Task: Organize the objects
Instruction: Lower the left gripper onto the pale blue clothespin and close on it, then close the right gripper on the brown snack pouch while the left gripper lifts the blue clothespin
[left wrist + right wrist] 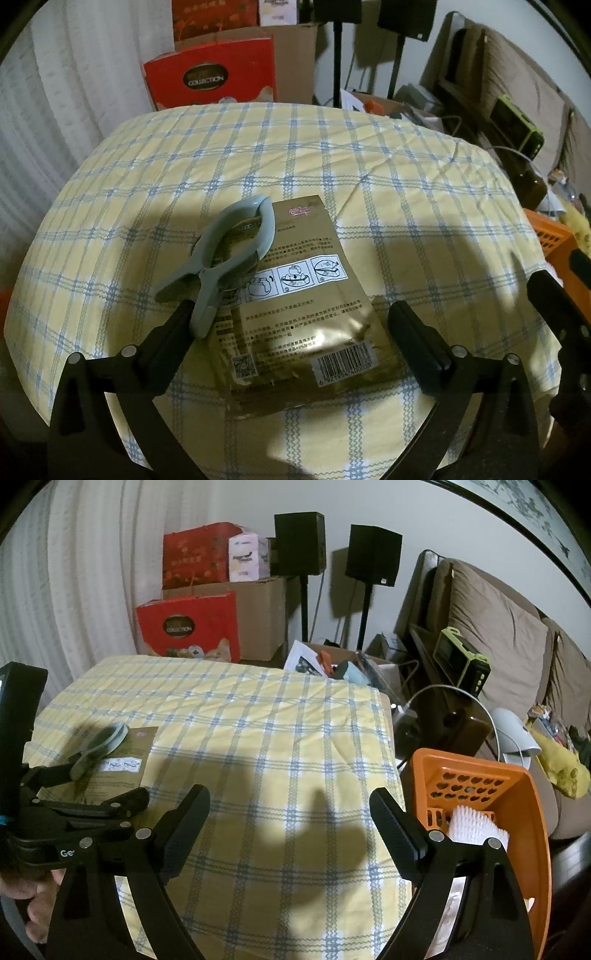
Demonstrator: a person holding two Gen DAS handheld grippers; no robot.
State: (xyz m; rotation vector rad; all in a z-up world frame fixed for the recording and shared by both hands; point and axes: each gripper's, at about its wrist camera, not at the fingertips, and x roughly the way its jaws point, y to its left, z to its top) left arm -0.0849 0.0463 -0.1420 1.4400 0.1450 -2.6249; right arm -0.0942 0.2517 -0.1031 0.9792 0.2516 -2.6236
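A gold foil pouch [303,295] lies flat on the yellow checked tablecloth [406,184]. A grey plastic clip [229,254] rests on the pouch's left part. My left gripper [291,317] is open and points down at them. The near half of the pouch lies between its fingers, and the left fingertip [181,314] is right beside the clip's handle. The right wrist view shows the clip [99,746] and the pouch [125,764] at far left. My right gripper [290,795] stands open over bare cloth with nothing between its fingers.
An orange basket [532,797] with a white brush [476,827] in it stands off the table's right edge. Red boxes [188,631], cardboard boxes and speakers on stands are behind the table. A sofa with clutter is at the right. A hand [33,897] shows at lower left.
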